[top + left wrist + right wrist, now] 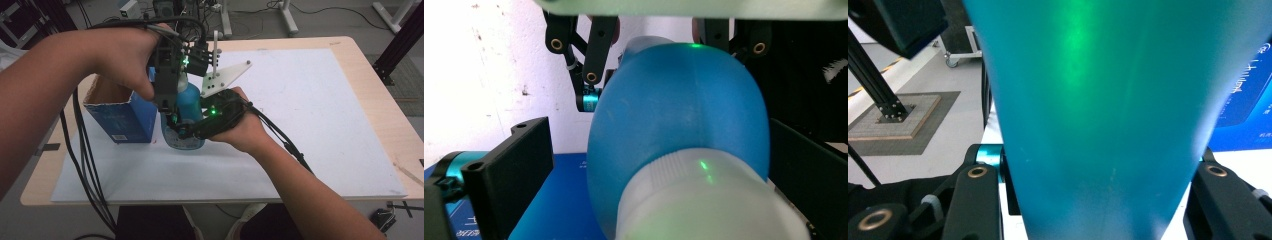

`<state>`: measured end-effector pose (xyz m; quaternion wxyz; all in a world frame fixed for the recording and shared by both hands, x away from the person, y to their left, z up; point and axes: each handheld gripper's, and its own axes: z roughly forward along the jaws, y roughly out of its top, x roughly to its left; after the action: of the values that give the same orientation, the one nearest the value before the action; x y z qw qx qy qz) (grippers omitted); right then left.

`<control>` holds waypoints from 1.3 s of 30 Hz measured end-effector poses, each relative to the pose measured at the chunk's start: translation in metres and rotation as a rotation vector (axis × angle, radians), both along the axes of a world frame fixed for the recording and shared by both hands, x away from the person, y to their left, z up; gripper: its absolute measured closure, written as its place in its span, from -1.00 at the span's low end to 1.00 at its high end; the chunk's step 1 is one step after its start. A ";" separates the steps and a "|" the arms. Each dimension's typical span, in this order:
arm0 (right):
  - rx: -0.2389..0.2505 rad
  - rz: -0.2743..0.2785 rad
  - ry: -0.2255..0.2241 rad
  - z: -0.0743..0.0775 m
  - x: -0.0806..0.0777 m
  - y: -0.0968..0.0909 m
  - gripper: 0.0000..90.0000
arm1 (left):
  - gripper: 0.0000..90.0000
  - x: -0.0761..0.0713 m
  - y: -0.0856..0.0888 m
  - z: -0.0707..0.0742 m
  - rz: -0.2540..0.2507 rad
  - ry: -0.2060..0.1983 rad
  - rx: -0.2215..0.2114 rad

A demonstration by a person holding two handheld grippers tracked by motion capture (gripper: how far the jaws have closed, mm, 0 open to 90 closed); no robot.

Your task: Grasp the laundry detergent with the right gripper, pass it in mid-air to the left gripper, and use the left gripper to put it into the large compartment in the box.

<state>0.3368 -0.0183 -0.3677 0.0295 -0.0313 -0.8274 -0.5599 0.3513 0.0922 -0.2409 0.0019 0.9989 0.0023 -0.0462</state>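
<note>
Bottle (187, 107) — translucent blue body, frosted white cap (704, 200); reads teal in the right gripper view, with a green light glint on it. Box (122, 117) — deep blue with small white print, plain brown cardboard inside. Left gripper (167, 82) and right gripper (200, 127) black, cyan metal accents, brass-coloured pivots, green lamps lit. Mat (310, 125) white, faintly speckled, on a pale wood table (385, 110).

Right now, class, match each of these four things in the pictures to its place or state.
Things:
1. blue bottle
2. blue carton
3. left claw
4. right claw

Places or states:
A. stands open-topped on the white mat, left of the bottle
B. grips the bottle's lower body
C. held upright between both claws
D. jaws either side of the white cap

Pairs: 1-C, 2-A, 3-D, 4-B
</note>
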 end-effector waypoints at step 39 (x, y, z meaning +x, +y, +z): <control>0.004 -0.006 0.007 0.001 0.000 -0.001 0.06 | -0.48 -0.003 -0.001 0.000 0.018 -0.007 -0.004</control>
<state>0.3368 -0.0193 -0.3663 0.0309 -0.0358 -0.8262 -0.5614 0.3484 0.0915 -0.2408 0.0041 0.9990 0.0112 -0.0427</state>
